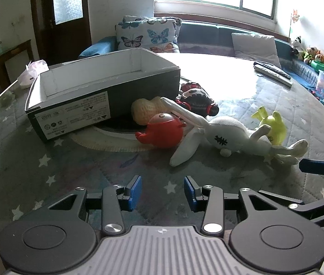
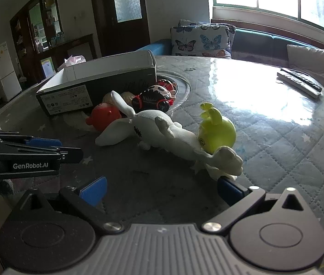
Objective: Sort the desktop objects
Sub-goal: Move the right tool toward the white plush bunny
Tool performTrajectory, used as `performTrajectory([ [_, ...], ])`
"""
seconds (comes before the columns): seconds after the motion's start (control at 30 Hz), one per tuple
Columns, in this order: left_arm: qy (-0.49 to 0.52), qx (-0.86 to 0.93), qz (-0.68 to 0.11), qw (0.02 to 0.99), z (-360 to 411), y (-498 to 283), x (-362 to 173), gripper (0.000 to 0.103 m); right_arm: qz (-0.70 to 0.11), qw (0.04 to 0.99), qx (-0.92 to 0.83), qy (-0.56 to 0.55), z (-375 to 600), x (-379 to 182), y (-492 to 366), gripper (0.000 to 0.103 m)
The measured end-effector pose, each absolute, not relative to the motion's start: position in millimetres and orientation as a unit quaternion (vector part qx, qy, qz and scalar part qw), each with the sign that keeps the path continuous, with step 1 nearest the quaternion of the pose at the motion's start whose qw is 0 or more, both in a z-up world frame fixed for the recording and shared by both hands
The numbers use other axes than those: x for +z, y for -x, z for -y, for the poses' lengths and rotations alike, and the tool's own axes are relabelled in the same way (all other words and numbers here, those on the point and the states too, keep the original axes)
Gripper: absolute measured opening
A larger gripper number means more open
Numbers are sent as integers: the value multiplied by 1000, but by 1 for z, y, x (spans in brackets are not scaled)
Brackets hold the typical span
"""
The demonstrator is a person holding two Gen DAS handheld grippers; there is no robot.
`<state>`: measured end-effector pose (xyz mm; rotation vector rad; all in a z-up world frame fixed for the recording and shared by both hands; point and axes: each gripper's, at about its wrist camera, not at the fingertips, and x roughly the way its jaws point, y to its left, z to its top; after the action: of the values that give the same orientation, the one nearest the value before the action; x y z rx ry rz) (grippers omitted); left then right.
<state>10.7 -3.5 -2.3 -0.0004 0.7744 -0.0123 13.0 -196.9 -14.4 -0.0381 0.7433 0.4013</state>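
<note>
On the left of the star-patterned table cover [image 1: 47, 160] stands an open shoebox [image 1: 97, 87], dark outside and white inside, empty as far as its visible part shows. A white label [image 1: 75, 112] on its near end carries small print and round symbols, too fine to read; in the right wrist view the same label [image 2: 70, 100] is equally illegible.

Just right of the box the toys lie in a cluster. A cream, peanut-shaped toy [image 1: 146, 112] sits against the box, with a red round toy [image 1: 162, 133] in front of it. Behind these is a black toy with red trim [image 1: 196, 103]. A white plush rabbit [image 1: 226, 135] sprawls across the cover, one long ear resting over the red toy, black stitching on its face. A yellow-green round toy [image 1: 274, 128] touches the rabbit's far side. Farther right, near the table edge, two remote controls [image 1: 274, 73] lie side by side.

The left gripper [image 1: 163, 191] hangs above bare cover in front of the toys, its blue pads [image 1: 134, 191] spread with nothing between them. In the right wrist view its side bears the words "GenRobot.AI". The right gripper [image 2: 162, 189] is spread wide, released, its right pad [image 2: 228, 190] just beside the rabbit's foot [image 2: 228, 160]; whether they touch, I cannot tell.
</note>
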Motion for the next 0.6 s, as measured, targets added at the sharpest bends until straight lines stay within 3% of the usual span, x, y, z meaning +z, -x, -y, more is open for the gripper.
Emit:
performTrajectory([
  [0.6,-6,-29,-385,923,14,-32,-4,44,-355,921,161,7,225,-13,-40,103],
])
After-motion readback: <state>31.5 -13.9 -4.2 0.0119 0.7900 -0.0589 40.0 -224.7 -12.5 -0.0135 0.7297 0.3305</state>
